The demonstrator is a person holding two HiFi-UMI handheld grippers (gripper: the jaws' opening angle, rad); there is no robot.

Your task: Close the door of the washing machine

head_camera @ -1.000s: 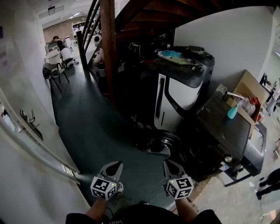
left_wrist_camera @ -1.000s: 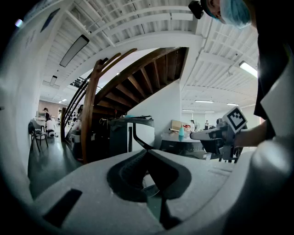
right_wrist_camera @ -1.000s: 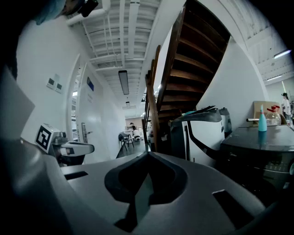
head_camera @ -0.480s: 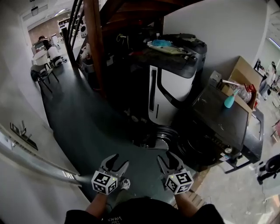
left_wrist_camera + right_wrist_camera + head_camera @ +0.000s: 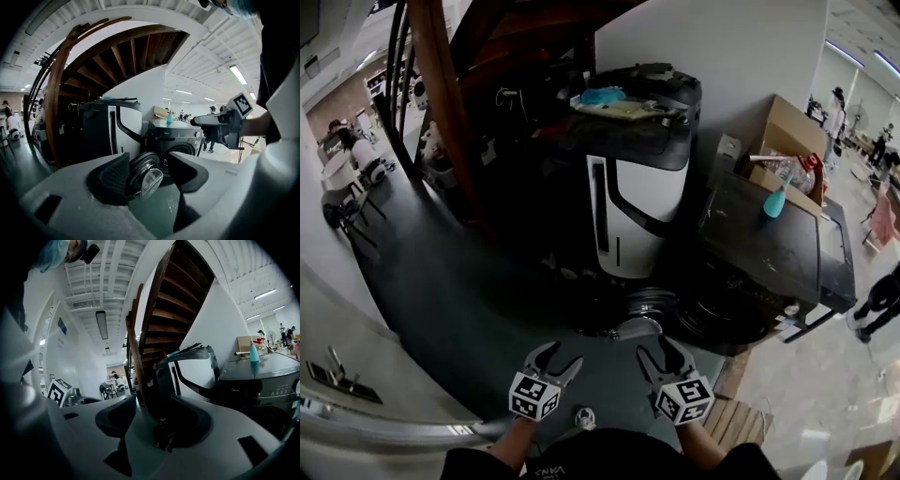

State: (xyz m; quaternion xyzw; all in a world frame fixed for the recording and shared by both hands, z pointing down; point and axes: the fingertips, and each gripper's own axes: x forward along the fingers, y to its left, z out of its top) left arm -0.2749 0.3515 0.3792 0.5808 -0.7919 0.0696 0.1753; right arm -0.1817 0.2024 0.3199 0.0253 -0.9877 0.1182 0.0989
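Left hand-held gripper (image 5: 559,357) and right hand-held gripper (image 5: 663,353) sit low in the head view, side by side over the dark floor (image 5: 459,291), each with its marker cube toward the person. Both have just been opening their jaws, which stand apart with nothing between them. Ahead of the right one is the dark washing machine (image 5: 764,267), a teal bottle (image 5: 775,199) standing on its top. Its round door (image 5: 643,307) is swung out to the left of the drum opening, near the grippers but clear of them. Beyond the door stands a white and black appliance (image 5: 628,202).

Seen from the left gripper view, the two pads are spread and hold nothing. The open door (image 5: 143,172) shows through the gap, well beyond the tips, with its glass bulge turned toward the camera. The washing machine (image 5: 180,139) stands just behind it. At the right, the other gripper reaches across at the machine's height.

From the right gripper view, the jaws are wide apart and empty, looking at a wooden stair post (image 5: 136,366) and dark clutter. The washing machine (image 5: 262,380) fills the right edge, untouched.
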